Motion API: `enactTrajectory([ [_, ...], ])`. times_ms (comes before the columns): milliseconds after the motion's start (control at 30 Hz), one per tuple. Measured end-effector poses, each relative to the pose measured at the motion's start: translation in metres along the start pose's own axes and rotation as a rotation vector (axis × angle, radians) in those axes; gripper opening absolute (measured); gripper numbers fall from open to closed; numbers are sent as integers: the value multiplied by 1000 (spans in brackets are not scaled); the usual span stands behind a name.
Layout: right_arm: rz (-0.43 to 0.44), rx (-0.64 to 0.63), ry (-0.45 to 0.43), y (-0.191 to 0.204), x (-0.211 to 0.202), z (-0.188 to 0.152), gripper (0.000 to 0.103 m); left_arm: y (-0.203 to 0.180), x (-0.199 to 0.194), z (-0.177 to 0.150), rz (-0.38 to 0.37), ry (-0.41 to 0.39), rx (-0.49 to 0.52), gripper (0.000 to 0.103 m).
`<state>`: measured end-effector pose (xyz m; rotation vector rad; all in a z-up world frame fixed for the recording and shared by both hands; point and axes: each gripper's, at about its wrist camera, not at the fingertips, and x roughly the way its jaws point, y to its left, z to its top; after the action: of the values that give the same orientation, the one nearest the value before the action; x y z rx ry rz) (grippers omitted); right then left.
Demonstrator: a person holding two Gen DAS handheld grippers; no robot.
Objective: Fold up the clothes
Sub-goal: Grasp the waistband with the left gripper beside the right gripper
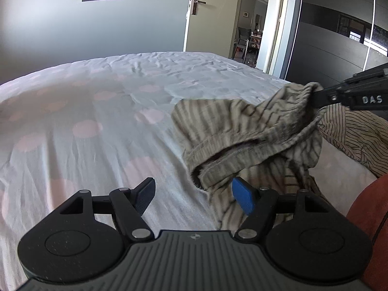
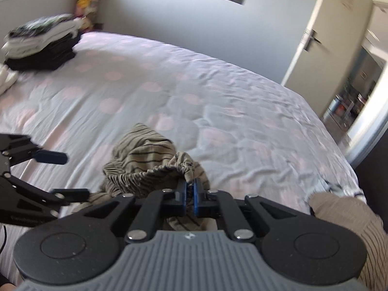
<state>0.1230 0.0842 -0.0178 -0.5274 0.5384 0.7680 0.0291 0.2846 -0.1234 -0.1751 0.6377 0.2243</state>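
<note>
A beige garment with dark stripes (image 1: 242,131) lies bunched on the bed, and its elastic waistband is lifted at one end. In the right wrist view my right gripper (image 2: 191,184) is shut on that gathered waistband of the garment (image 2: 145,155). The left wrist view shows the same right gripper (image 1: 317,97) at the upper right, pinching the cloth above the bed. My left gripper (image 1: 194,186) stands open low over the sheet with nothing between its pads; its blue right pad (image 1: 242,198) is close beside the hanging cloth. From the right wrist view the left gripper (image 2: 72,175) is seen open at the left.
The bed (image 1: 84,121) has a pale sheet with pink dots. A stack of folded clothes (image 2: 41,46) sits at its far left corner. Another striped garment (image 1: 351,131) lies at the right, beside a rust-red cloth shape (image 1: 371,206). An open door (image 1: 211,12) and dark wardrobe (image 1: 327,48) stand beyond.
</note>
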Motion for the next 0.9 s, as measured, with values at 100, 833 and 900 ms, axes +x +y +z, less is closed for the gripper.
enactTrajectory([
  [100, -44, 52, 19, -31, -10, -13, 6, -2, 1, -1, 15, 12, 17, 83],
  [833, -41, 271, 129, -115, 1, -89, 6, -50, 83, 25, -101, 140, 31, 23],
  [900, -41, 274, 124, -117, 1, -89, 6, -52, 83, 27, -83, 143, 35, 9],
])
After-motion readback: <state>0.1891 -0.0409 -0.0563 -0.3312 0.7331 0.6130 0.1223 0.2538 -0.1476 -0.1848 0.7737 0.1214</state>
